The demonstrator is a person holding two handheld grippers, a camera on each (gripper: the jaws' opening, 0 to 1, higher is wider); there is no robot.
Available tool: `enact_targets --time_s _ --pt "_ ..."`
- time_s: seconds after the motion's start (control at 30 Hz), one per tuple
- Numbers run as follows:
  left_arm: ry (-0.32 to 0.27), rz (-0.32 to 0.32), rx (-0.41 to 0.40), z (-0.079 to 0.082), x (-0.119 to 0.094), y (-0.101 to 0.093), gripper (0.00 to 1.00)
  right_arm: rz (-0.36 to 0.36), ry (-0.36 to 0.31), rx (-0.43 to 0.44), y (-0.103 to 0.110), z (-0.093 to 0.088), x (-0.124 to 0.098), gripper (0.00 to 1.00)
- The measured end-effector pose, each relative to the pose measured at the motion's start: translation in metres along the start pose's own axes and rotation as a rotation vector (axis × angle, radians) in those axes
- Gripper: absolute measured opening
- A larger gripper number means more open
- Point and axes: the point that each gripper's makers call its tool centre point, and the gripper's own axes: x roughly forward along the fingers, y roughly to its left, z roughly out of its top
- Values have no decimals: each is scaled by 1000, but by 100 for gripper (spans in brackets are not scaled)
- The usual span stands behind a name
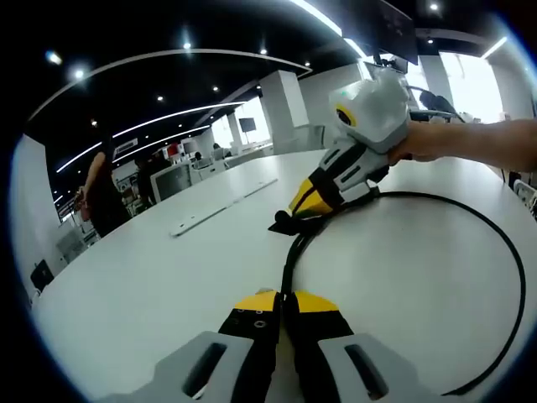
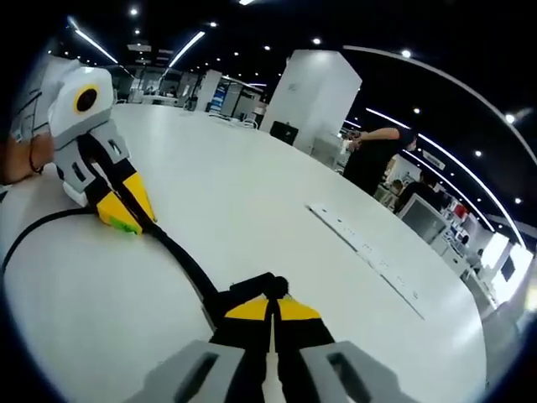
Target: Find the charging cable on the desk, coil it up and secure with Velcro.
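Black rubbery charging cable (image 1: 503,252) loops across the white desk (image 1: 168,277) at right of frame, pinched by both the closed left gripper (image 1: 283,304) and right gripper (image 2: 270,309), so coiling seems underway; next, tighten the loop.

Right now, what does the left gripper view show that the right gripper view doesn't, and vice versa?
Left gripper view alone: the black cable swinging out in a wide loop across the desk, and a bare forearm behind the right gripper.

Right gripper view alone: a black strap end beside the right gripper's shut tips, and the wrist behind the left gripper.

Both: each gripper shut on the cable, the white desk, its flat white strip, and a person in black standing past the desk's edge.
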Motion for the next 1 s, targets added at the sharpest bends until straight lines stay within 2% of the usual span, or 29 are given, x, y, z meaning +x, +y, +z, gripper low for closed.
enact_targets --time_s 0.17,0.63,0.87,1.0 --pt "0 0 0 0 0 0 6 28 -46 48 4 11 -2 3" --pt "-1 1 -1 0 0 0 6 108 -18 144 13 8 7 3" --pt "-1 1 -1 0 0 0 6 118 -15 185 15 6 7 3" --pt "-1 1 0 -1 0 0 6 116 -14 178 14 6 7 3"
